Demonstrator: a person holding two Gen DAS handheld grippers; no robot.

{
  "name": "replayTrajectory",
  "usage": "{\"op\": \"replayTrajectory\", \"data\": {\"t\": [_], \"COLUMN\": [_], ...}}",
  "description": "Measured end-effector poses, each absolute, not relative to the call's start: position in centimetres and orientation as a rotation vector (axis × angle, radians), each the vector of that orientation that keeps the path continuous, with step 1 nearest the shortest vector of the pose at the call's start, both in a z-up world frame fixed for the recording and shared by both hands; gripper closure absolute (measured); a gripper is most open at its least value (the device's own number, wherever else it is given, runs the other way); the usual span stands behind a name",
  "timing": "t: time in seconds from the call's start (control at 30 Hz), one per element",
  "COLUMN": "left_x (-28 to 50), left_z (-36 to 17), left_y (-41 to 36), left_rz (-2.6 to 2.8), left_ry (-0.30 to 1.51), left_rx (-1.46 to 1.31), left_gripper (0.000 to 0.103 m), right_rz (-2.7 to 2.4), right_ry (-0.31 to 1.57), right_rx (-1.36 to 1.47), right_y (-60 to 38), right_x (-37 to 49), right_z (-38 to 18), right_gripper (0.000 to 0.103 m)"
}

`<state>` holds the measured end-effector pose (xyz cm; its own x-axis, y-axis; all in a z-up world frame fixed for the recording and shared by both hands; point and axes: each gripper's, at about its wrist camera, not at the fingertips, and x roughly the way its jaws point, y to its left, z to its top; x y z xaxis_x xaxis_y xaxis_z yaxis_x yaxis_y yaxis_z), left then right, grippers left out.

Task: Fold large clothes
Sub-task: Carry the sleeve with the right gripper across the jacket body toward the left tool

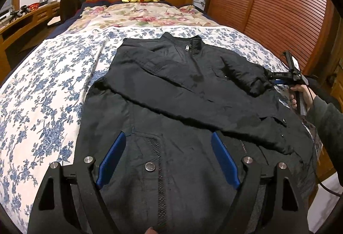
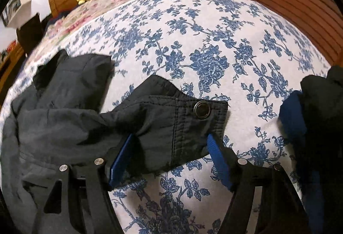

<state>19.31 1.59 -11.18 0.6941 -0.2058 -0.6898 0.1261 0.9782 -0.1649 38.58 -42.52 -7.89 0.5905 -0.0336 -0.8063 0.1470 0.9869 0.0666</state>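
Covering most of the bed is a white cotton spread printed with blue flowers, and on it lies a black jacket of smooth, slightly crinkled fabric, front up, one sleeve folded across the chest. Its zip runs down the middle, with round metal snaps near the hem. The left gripper hangs above the lower front, blue ribbed pads spread wide and apart from the cloth. The right gripper has its jaws parted around the stitched sleeve cuff; the pads seem not to press it.
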Motion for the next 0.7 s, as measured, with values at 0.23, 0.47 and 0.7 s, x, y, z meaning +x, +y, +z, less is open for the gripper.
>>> {"op": "replayTrajectory", "data": {"t": [0.23, 0.47, 0.7], "left_x": [18.8, 17.4, 15.6], "left_z": [-11.0, -9.8, -8.8], "left_y": [2.3, 3.3, 4.7], "left_rz": [-0.182, -0.180, -0.166], "left_ry": [0.776, 0.743, 0.711], "left_rx": [-0.118, -0.129, -0.147], "left_gripper": [0.021, 0.021, 0.021], "right_rz": [-0.087, 0.021, 0.133], "right_ry": [0.964, 0.901, 0.764], "right_rx": [0.000, -0.052, -0.039], "right_y": [-40.4, -38.5, -35.6], "right_x": [38.6, 35.2, 28.6], "right_z": [-8.2, -5.9, -1.6], "right_gripper": [0.058, 0.085, 0.092]}}
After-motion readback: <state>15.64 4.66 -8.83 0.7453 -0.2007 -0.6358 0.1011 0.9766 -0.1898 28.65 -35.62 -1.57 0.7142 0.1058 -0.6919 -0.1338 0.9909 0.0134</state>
